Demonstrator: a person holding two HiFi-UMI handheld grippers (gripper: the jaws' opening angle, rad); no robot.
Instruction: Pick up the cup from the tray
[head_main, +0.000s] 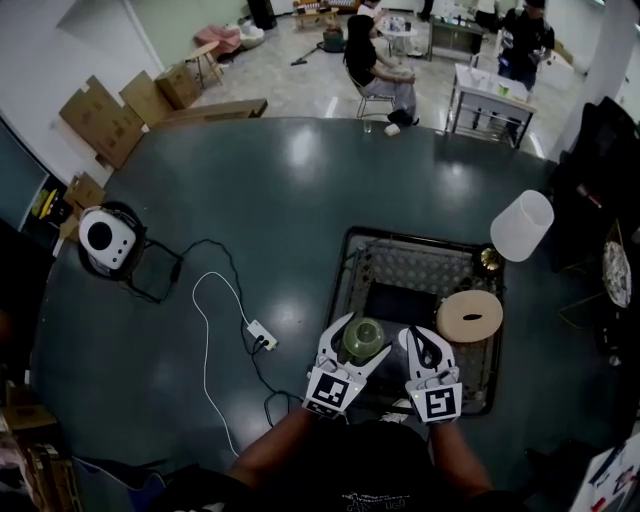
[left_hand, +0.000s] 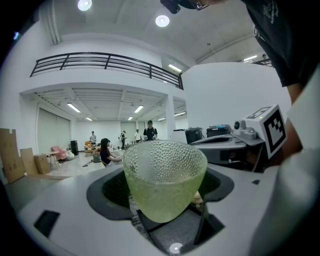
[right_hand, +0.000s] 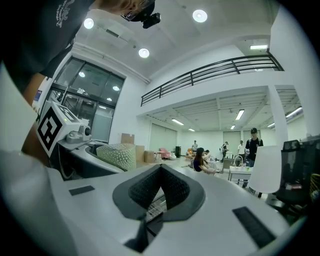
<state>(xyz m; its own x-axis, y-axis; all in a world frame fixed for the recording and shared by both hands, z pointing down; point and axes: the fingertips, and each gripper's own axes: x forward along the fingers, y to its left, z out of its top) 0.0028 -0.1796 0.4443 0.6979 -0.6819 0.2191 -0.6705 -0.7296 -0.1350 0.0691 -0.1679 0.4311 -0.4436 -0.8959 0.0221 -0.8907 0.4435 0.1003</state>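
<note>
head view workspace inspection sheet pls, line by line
surface: dark round table, glossy.
job's things: green dimpled glass cup at the near edge of the black mesh tray.
clutter: tan round disc on tray; white cylinder beside tray; white round device at left edge.
grippers: left gripper closed on cup; right gripper closed, empty.
cables: white cable, black cable across table.
surroundings: cardboard boxes, people beyond.

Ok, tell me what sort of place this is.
Probably a big open workshop or lab hall, not a home: a railed upper gallery overhead, cardboard boxes against the wall, and people at small tables across the floor.
</note>
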